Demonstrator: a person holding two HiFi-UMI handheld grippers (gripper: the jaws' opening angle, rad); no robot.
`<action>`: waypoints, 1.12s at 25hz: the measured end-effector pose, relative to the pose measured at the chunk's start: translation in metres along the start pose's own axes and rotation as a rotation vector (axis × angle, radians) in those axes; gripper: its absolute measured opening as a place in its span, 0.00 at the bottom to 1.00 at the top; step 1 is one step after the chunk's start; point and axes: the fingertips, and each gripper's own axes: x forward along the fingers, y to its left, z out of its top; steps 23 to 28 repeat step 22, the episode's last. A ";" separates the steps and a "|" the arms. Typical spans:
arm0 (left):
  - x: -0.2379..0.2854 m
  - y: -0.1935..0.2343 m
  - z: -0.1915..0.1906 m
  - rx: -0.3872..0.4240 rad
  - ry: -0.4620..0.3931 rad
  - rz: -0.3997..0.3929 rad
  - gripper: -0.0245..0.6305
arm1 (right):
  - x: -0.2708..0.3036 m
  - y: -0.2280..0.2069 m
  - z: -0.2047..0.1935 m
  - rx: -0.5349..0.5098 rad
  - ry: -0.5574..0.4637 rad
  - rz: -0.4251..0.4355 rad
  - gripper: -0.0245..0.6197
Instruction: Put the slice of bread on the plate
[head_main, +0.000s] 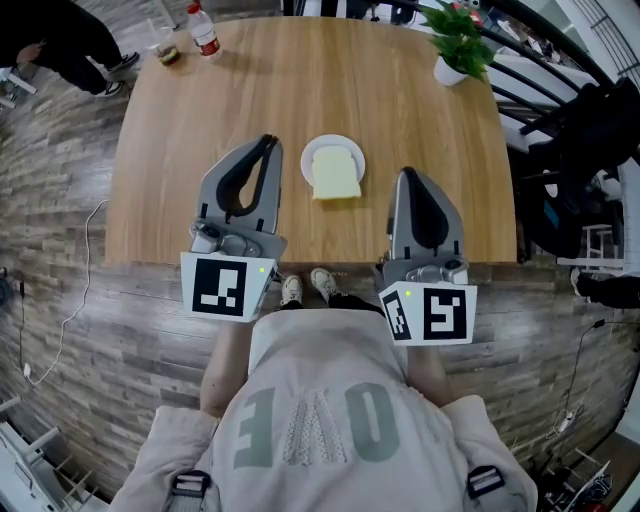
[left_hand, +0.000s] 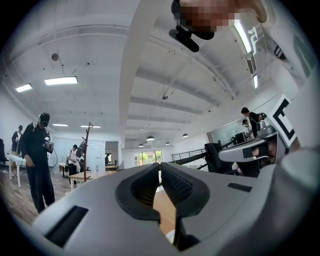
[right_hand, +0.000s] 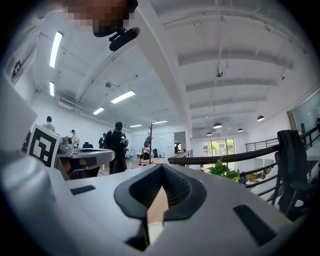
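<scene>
Hovering over the near part of the wooden worktop (head_main: 170, 150), the left hand-held gripper (head_main: 267, 143) has its two jaws brought together at the tips, with nothing caught between them. Only bare wood shows through the hollow behind the tips in its own view. The right hand-held gripper (head_main: 407, 176) is likewise closed tight and empty, its ribbed pads meeting at the front. Between the two lies the white plate (head_main: 322, 146), just to the right of the left hand-held gripper's tips and to the left of the right one's, touching neither. The slice of bread (head_main: 335, 174) rests flat on that plate and covers most of it — its near edge reaches past the rim toward the person. Far ahead of the right hand-held gripper, at the worktop's far right corner, stands a potted plant (head_main: 458, 45) in a white pot. Far ahead of the left hand-held gripper, near the far left corner, stands a bottle (head_main: 204, 30) with a red cap. Off to the left of the left hand-held gripper, across the room, a person in dark clothes (left_hand: 39, 160) stands on the floor.
</scene>
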 end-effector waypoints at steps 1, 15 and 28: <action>0.000 -0.001 0.001 0.003 -0.002 -0.003 0.07 | -0.001 -0.001 0.000 -0.001 -0.001 -0.003 0.06; 0.003 -0.016 0.013 0.032 -0.034 -0.040 0.07 | -0.013 -0.001 -0.010 0.009 0.013 0.015 0.06; 0.010 -0.022 0.013 0.041 -0.022 -0.046 0.07 | -0.010 -0.007 -0.012 -0.014 0.024 0.016 0.06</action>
